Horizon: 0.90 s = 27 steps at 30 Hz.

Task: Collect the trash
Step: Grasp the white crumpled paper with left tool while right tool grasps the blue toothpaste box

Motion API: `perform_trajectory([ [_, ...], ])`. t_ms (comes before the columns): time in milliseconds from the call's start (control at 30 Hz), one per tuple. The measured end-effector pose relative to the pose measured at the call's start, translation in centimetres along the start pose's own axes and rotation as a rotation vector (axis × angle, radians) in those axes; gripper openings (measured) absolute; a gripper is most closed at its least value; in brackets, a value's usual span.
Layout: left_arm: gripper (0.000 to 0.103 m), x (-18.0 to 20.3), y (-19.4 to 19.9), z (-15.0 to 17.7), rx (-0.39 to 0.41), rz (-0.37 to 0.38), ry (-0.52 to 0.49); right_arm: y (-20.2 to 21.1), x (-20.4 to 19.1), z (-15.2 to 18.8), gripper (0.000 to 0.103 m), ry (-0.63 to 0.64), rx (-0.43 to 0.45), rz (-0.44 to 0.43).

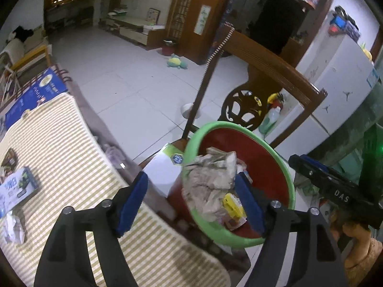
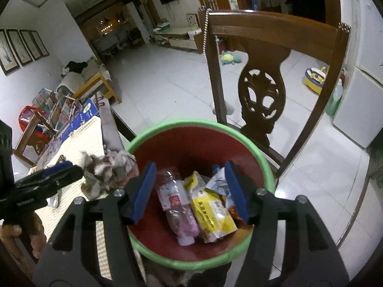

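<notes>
A red bin with a green rim (image 1: 284, 167) (image 2: 265, 157) stands by the table edge. In the left wrist view a crumpled paper wad (image 1: 210, 179) sits between my left gripper's (image 1: 191, 203) wide-open blue pads, over the bin's near rim, loose and not pinched. The same wad (image 2: 105, 169) shows in the right wrist view beside the left gripper (image 2: 59, 169). My right gripper (image 2: 191, 191) is open and empty above the bin, over a plastic bottle (image 2: 177, 205) and a yellow packet (image 2: 210, 212) inside. It also shows in the left wrist view (image 1: 299, 161).
A striped tablecloth (image 1: 59, 148) covers the table, with a small carton (image 1: 16, 189) and crumpled paper (image 1: 14, 227) on it. A white box (image 1: 165, 169) lies by the bin. A wooden chair (image 2: 263, 91) stands behind the bin.
</notes>
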State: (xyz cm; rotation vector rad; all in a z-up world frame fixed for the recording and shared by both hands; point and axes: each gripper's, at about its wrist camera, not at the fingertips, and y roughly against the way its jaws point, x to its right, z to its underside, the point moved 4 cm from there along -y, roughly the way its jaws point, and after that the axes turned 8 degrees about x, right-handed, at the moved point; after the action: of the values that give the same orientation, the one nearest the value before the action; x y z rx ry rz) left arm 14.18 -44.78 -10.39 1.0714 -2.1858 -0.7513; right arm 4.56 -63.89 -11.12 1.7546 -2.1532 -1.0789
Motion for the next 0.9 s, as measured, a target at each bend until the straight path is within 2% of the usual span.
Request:
perform_trajectory([
  [133, 0.073, -2.6, 2.2, 0.6, 0.031, -0.032, 0.02, -0.1, -2.4, -0.1, 0.061, 0.027, 0.006, -0.017],
  [267, 0.073, -6.8, 3.8, 1.7, 0.032, -0.092, 0.091, -0.1, -5.5, 0.1, 0.063, 0.064, 0.016, -0.04],
  [333, 0.073, -9.3, 5.0, 2.4, 0.037, -0.119, 0.143, -0.4, -7.7, 0.2, 0.063, 0.106, 0.022, -0.05],
  [533, 0.073, -14.3, 7.9, 4.3, 0.057, -0.205, 0.181, -0.7, -13.9, -0.3, 0.064, 0.197, 0.036, -0.123],
  [600, 0.073, -16.6, 8.9, 5.2, 0.058, -0.255, 0.216, -0.6, -15.0, 0.1, 0.066, 0.226, 0.038, -0.126],
  [767, 0.073, -23.7, 10.9, 7.9, 0.051, -0.408, 0.323, -1.6, -16.7, 1.9, 0.066, 0.196, -0.019, -0.153],
  [900, 0.073, -28.8, 10.9, 10.0, 0.001, -0.493, 0.39, -2.4, -18.8, 3.8, 0.067, 0.213, -0.073, -0.179],
])
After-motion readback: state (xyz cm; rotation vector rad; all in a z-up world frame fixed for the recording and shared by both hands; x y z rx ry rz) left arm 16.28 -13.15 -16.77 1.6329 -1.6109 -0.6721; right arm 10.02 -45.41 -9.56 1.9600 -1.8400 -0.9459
